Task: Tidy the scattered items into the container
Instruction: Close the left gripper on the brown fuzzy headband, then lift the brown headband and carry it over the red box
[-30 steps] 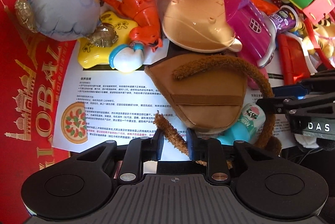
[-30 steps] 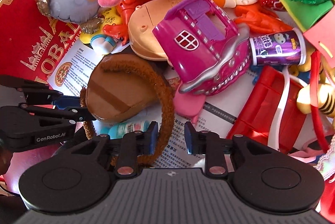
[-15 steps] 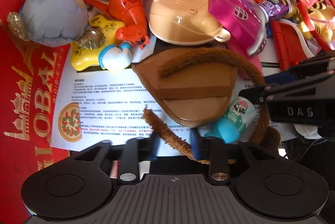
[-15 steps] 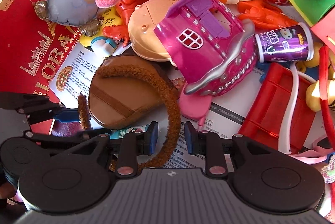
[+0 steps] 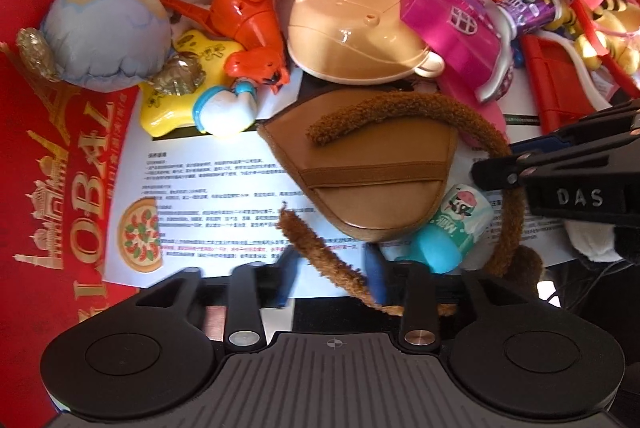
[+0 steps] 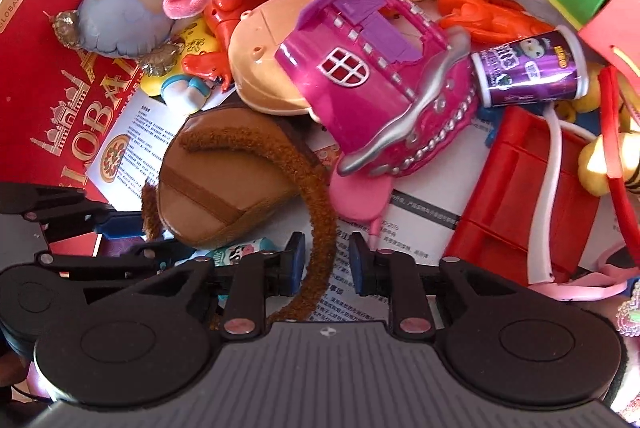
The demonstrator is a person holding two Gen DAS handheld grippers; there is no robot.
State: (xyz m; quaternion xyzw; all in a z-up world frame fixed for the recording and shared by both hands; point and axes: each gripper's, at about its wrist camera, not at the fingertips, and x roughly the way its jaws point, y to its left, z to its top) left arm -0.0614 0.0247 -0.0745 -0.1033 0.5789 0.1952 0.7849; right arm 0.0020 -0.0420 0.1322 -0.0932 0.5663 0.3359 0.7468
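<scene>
Nearby, a pink toy house and tan plastic dome crowded the brown pouch, whose fuzzy brown headband passed between both parted grippers, left gripper and right gripper.

1. The fuzzy brown headband curves in an arc over the tan fabric pouch, its ends reaching down past the pouch.
2. The red container, printed with gold lettering, holds a heap of toys on white leaflets.

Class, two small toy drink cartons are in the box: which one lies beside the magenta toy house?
The purple carton, on its side against the house; the green milk carton is under the brown pouch.
</scene>
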